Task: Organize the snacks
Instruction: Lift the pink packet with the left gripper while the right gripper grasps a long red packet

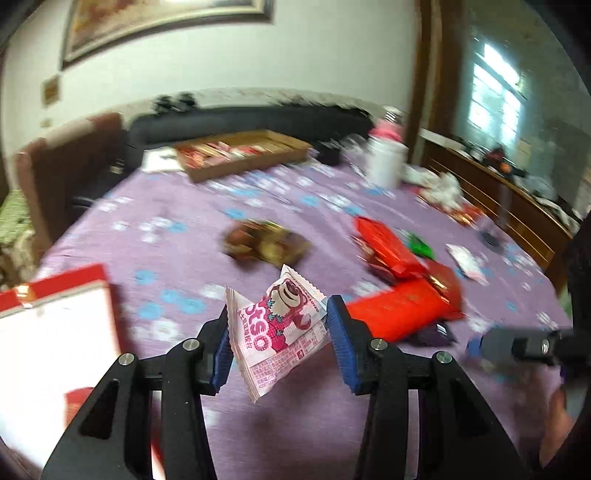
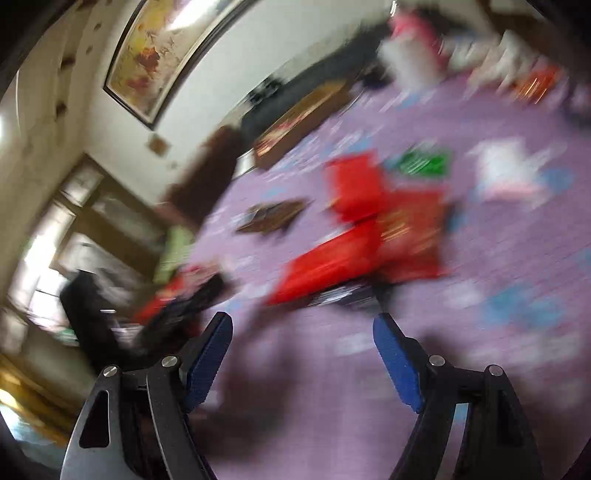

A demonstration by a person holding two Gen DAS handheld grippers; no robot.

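Purple floral cloth covers the tabletop (image 1: 184, 229) of a lived-in room, a framed painting (image 1: 162, 22) on the wall behind. Above it, a pink-and-white snack packet (image 1: 280, 328) printed with a cartoon bear hangs clear of the cloth, grasped between the blue-padded fingers (image 1: 221, 354) of the left gripper (image 1: 279, 345), which pinch it across its width. The packet looks light, thin and crinkly, likely slippery, with contents that could crush; a hold across its flat middle or a crimped end seam should suit it better than a hard squeeze. Just beyond lie red snack packets (image 1: 399, 314), a green one (image 1: 419, 245) and a brown packet (image 1: 266, 243), loose on the cloth. A wooden tray (image 1: 243, 151) already carrying snacks sits at the far edge, probably the destination, near a white container (image 1: 386, 162). The right gripper (image 2: 303, 350) hovers low over the cloth near the red packets, fingers spread wide and holding nothing; its view is heavily blurred.
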